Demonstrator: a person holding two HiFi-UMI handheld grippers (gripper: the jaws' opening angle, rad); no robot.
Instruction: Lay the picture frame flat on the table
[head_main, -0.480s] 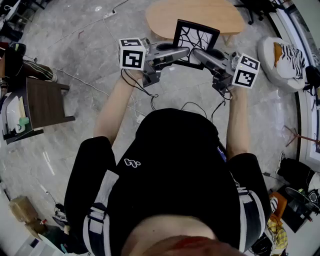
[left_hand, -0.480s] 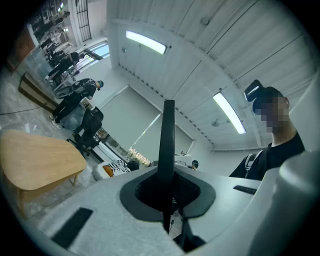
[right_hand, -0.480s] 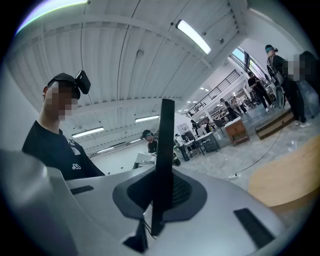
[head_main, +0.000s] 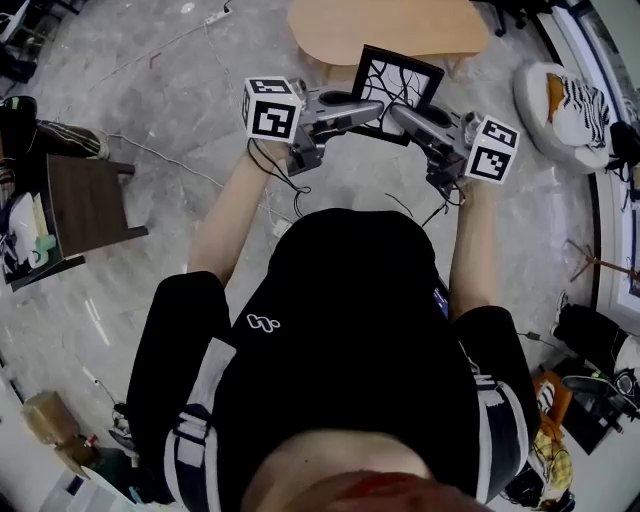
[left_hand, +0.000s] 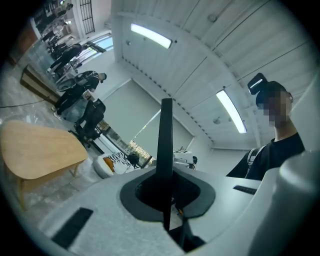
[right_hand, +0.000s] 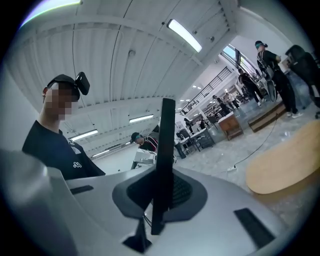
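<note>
Clamping narrowly on the picture frame's (head_main: 400, 75) left edge, the left gripper (head_main: 352, 108) sits left of upper centre. Between both grippers, the frame is held upright in the air, before the wooden table's (head_main: 330, 25) near edge. The right gripper (head_main: 403, 115) pinches its lower right edge.

Head view: the picture frame (head_main: 400, 78) and the two tools carrying it, left gripper (head_main: 375, 108) and right gripper (head_main: 395, 110), sit slightly further toward 3 o'clock than half a second ago. The wooden table (head_main: 330, 25) lies further toward 12 o'clock, so less of the frame overlaps it. The dark side table (head_main: 85, 205) has drifted toward 9 o'clock.
</note>
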